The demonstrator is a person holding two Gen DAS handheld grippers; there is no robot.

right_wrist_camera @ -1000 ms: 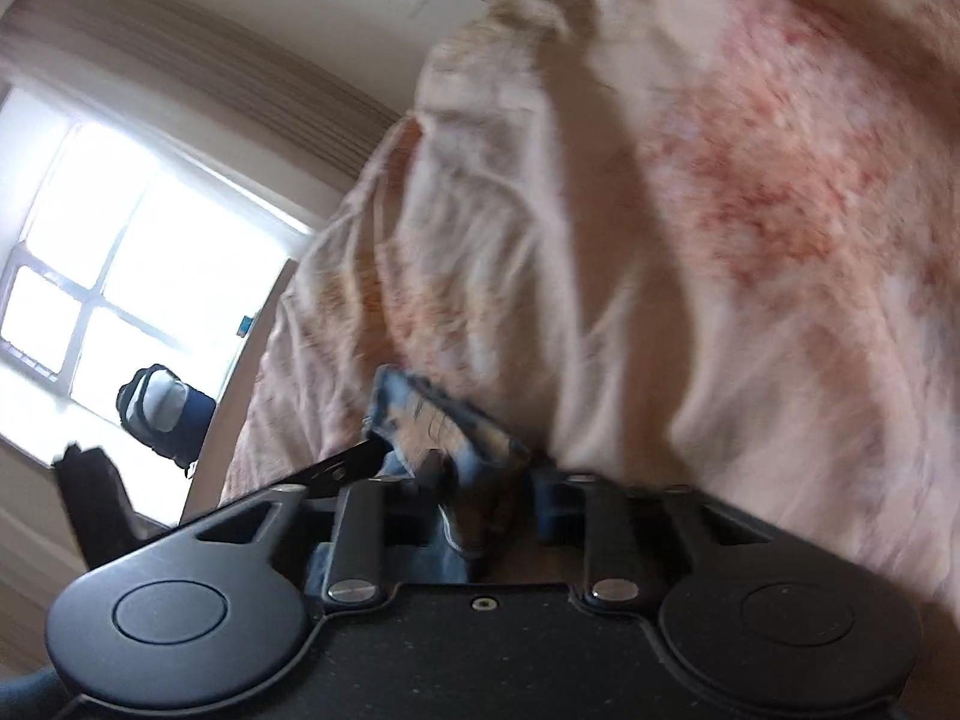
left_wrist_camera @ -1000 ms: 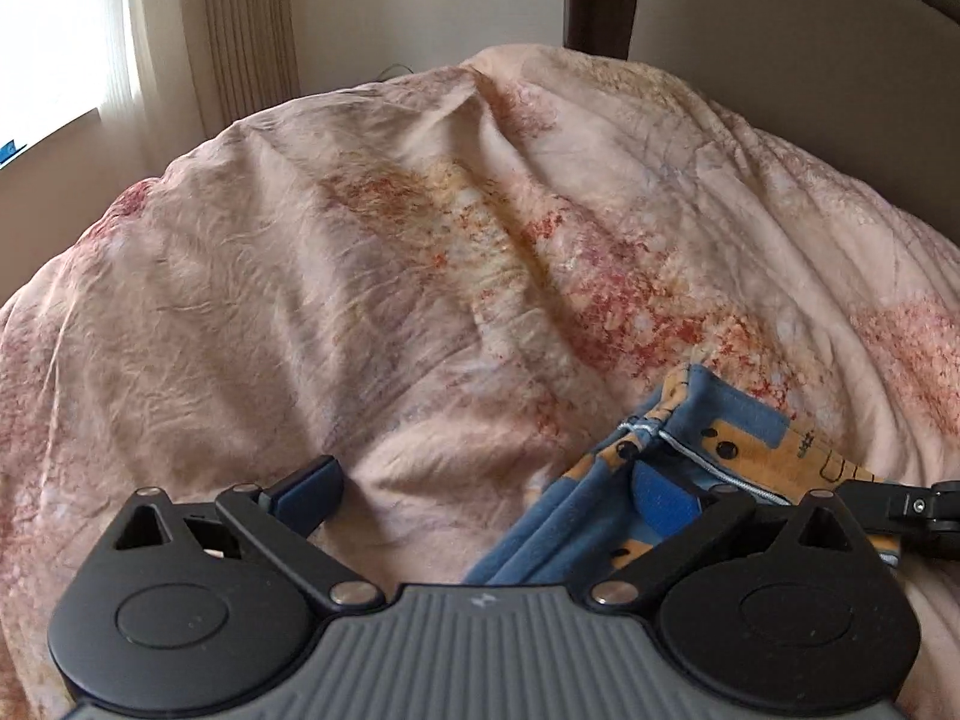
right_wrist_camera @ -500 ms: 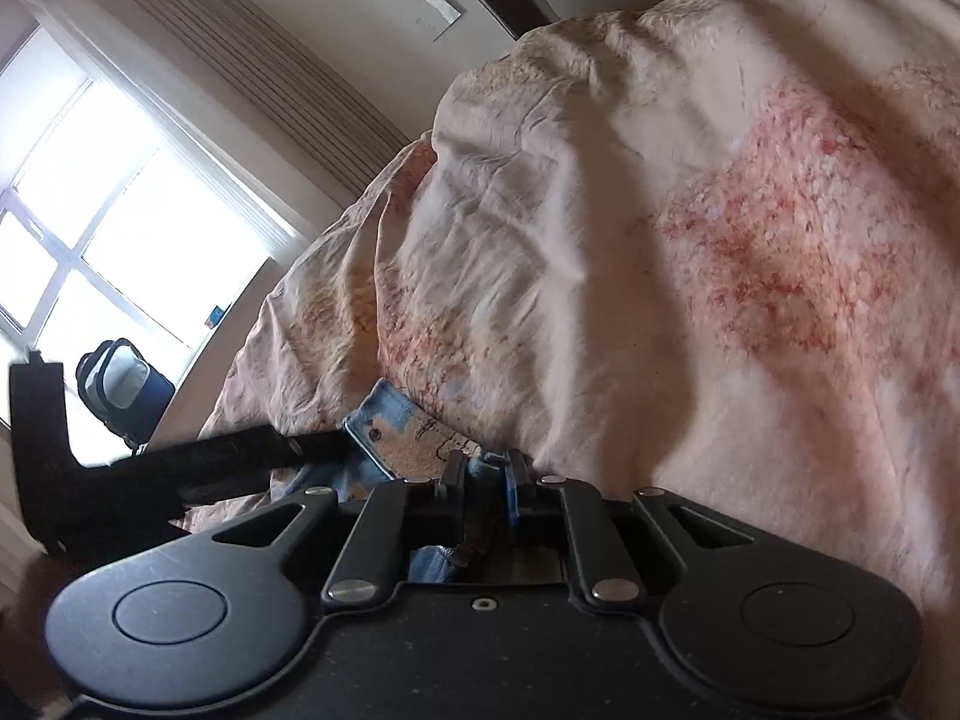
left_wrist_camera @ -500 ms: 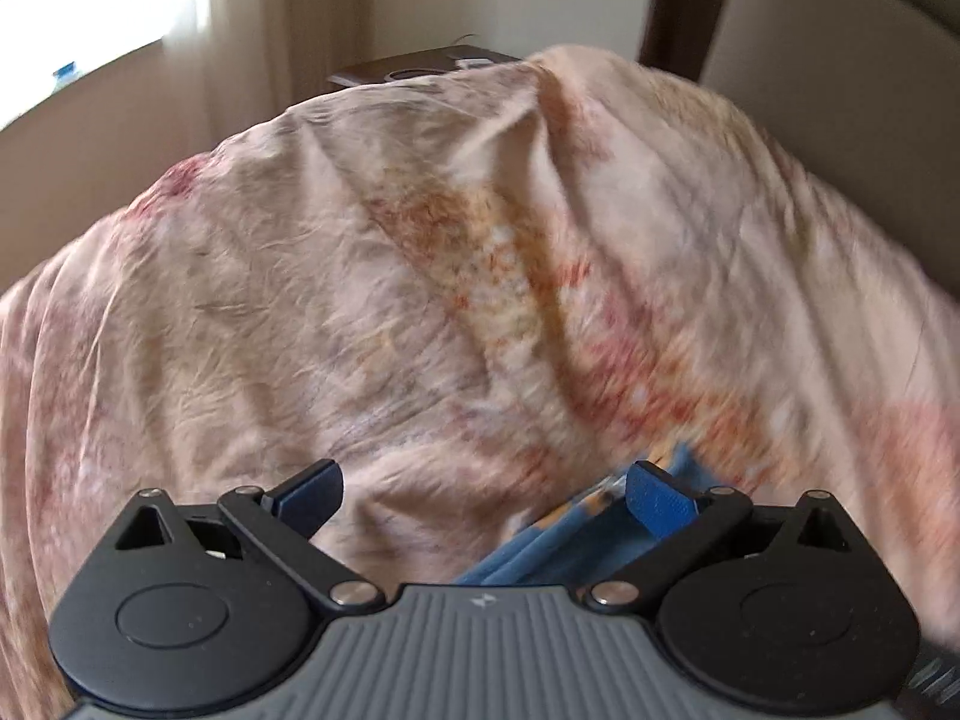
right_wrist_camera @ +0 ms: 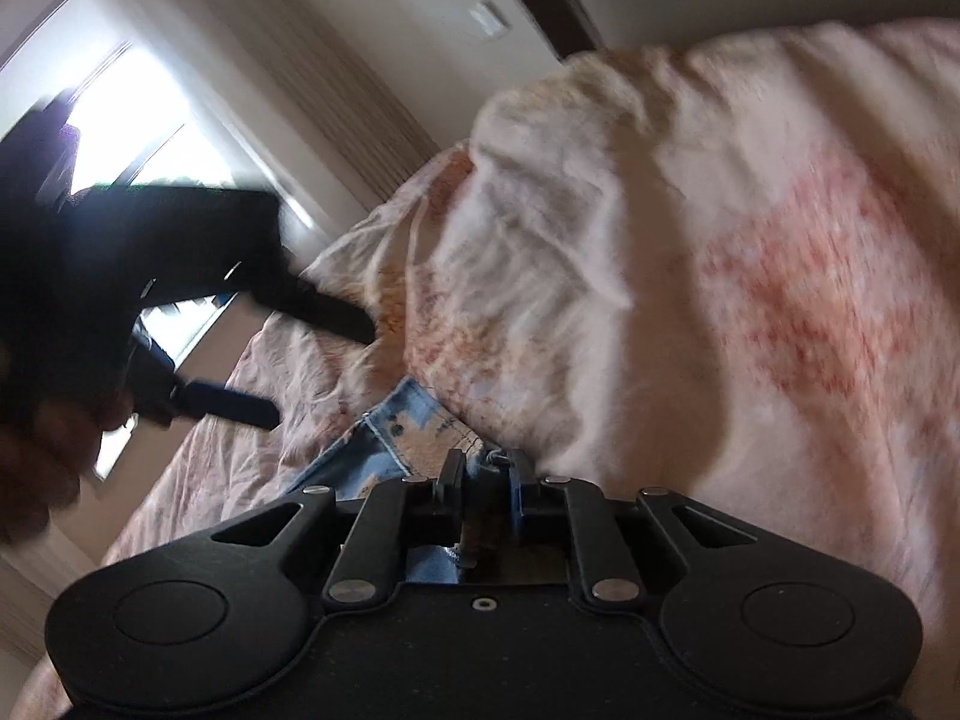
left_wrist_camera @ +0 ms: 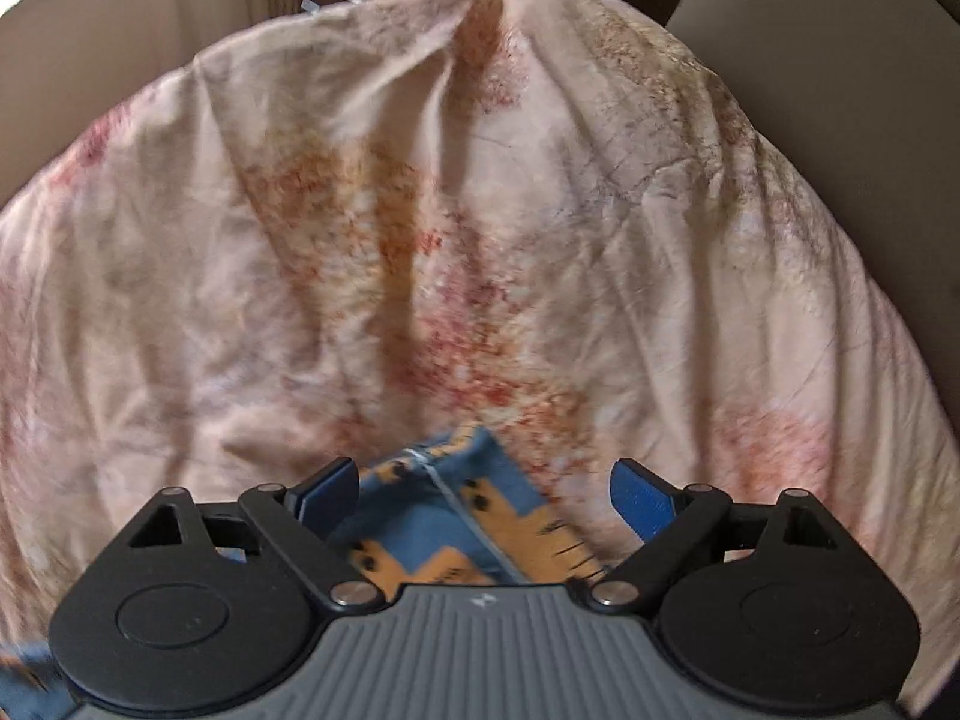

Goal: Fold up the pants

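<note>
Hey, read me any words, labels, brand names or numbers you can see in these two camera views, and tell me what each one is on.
No readable words or numbers in either view.
Left gripper body: a small pale logo mark, a symbol and not letters.
Pants: dark ruler-like tick marks and dots in the print, no legible text.
Wall plate: blank, too blurred to show any label.

A rumpled pink floral duvet (left_wrist_camera: 480, 240) fills the bed beside a bright curtained window (right_wrist_camera: 150, 114).
</note>
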